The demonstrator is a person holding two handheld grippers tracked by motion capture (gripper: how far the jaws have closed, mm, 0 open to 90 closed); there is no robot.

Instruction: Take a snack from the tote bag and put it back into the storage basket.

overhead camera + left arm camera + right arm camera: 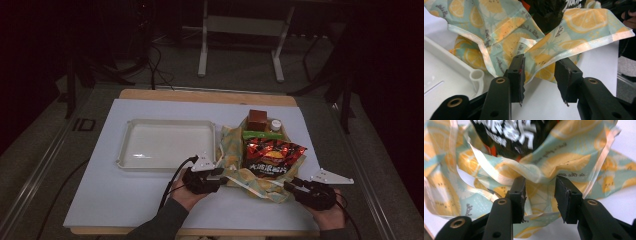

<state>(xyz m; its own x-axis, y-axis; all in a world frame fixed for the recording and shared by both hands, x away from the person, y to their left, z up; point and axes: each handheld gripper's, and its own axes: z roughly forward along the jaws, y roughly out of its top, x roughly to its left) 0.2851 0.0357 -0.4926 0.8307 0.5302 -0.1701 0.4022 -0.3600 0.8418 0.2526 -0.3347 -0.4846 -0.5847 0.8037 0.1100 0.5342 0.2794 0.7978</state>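
Observation:
A cloth [233, 150] printed with lemon slices lies bunched on the white sheet, and a red and black snack bag [272, 155] rests on it. My left gripper [223, 174] sits at the cloth's near left corner. In the left gripper view its jaws [540, 72] stand open, with a folded cloth edge [554, 47] just past the tips. My right gripper [291, 186] is at the cloth's near right corner. Its jaws [540, 192] are open too, with cloth [564, 162] lying between and beyond them, and the snack bag [506, 135] is above.
A white tray [167, 121] stands left of the cloth, its corner handle [476, 75] close to my left jaws. A brown box [257, 120], a green item [257, 134] and a white-capped bottle [276, 124] sit behind the bag. Bare white sheet [125, 195] lies near left.

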